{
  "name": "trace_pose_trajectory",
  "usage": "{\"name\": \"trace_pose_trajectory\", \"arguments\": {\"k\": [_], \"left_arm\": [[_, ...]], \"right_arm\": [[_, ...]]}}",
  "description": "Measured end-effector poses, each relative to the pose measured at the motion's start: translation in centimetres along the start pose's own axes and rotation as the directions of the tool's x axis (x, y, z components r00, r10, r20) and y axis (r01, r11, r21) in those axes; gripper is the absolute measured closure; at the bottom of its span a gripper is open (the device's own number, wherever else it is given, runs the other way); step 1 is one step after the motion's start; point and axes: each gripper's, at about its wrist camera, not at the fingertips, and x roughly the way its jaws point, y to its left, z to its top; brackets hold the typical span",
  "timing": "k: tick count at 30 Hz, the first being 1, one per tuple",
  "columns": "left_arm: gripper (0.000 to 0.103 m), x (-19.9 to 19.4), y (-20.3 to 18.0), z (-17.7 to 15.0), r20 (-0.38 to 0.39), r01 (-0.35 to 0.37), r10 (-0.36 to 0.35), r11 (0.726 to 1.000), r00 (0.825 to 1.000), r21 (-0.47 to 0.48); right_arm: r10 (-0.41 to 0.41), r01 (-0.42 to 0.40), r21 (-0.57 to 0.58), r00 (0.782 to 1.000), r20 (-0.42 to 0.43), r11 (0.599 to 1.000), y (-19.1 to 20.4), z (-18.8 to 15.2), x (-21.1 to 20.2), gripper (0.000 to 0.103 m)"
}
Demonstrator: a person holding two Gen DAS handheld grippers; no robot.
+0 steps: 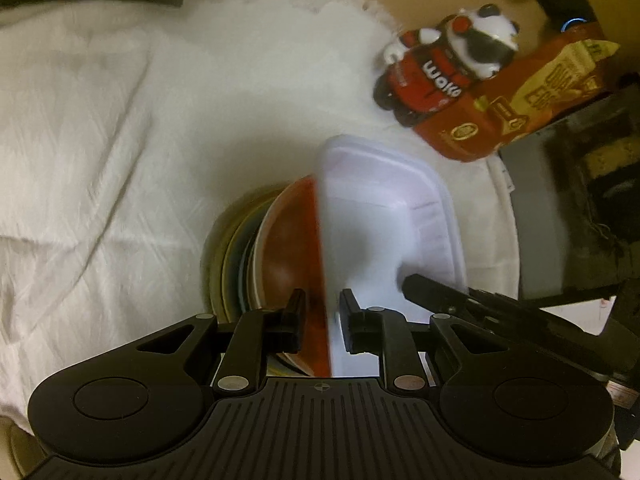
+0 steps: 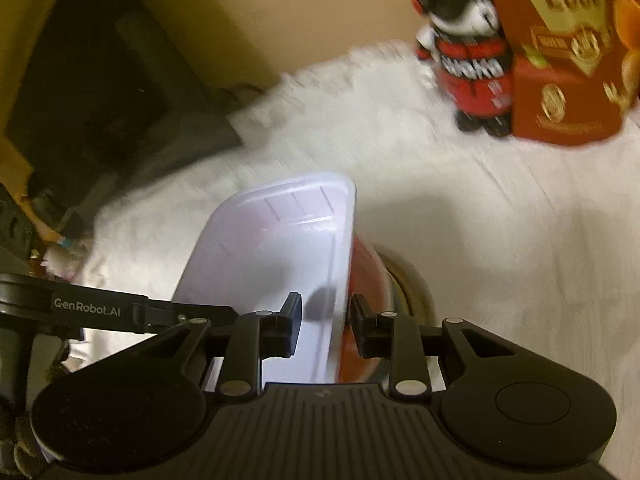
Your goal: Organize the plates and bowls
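A white rectangular plastic container [image 1: 376, 216] stands tilted on its edge over a stack of plates [image 1: 236, 256] on the white cloth. A red bowl [image 1: 292, 248] lies right against its underside. My left gripper [image 1: 323, 312] is shut on the container's near wall, with the red bowl's edge in the same pinch. In the right wrist view the right gripper [image 2: 326, 312] is shut on the opposite wall of the container [image 2: 272, 248], the red bowl [image 2: 360, 276] just outside it. The plates [image 2: 412, 284] under it are mostly hidden.
A panda figurine in red [image 1: 448, 64] [image 2: 468, 60] and a red egg box [image 1: 520, 96] [image 2: 568, 60] stand at the back. A dark box [image 1: 580, 200] borders the wrinkled white cloth [image 1: 100, 140] on one side. Dark equipment [image 2: 100, 100] lies beyond the cloth's far edge.
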Motion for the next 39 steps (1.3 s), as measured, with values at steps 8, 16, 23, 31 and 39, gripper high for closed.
{"name": "trace_pose_trajectory", "arguments": {"k": [8,16,23,31,39], "left_arm": [[0.082,-1.3,0.5,-0.3,0.046,0.050,-0.049,0.999,0.998,-0.015],[0.082,-1.2,1.2,0.1,0.056,0.085,-0.081,0.994,0.995,-0.062],[0.082,-1.6,1.0,0.3,0.096,0.081,-0.074,0.995,0.993,-0.066],[0.082,-1.9,1.5,0.4,0.118,0.077,-0.069,0.995,0.991,-0.066],[0.082,-1.5,1.9,0.4,0.111,0.062,-0.053,0.995,0.992,-0.077]], "right_arm": [[-0.008,0.008,-0.001,1.000,0.011,1.000,0.0,-0.5,-0.6,0.075],[-0.012,0.012,-0.012,0.999,0.036,1.000,0.8,-0.3,-1.0,0.075],[-0.024,0.024,0.006,0.999,0.044,1.000,0.4,-0.1,-1.1,0.075],[-0.025,0.025,-0.003,0.999,0.049,1.000,1.3,0.0,-0.8,0.075],[-0.020,0.022,-0.025,0.998,0.052,0.999,2.2,0.1,-0.5,0.075]]}}
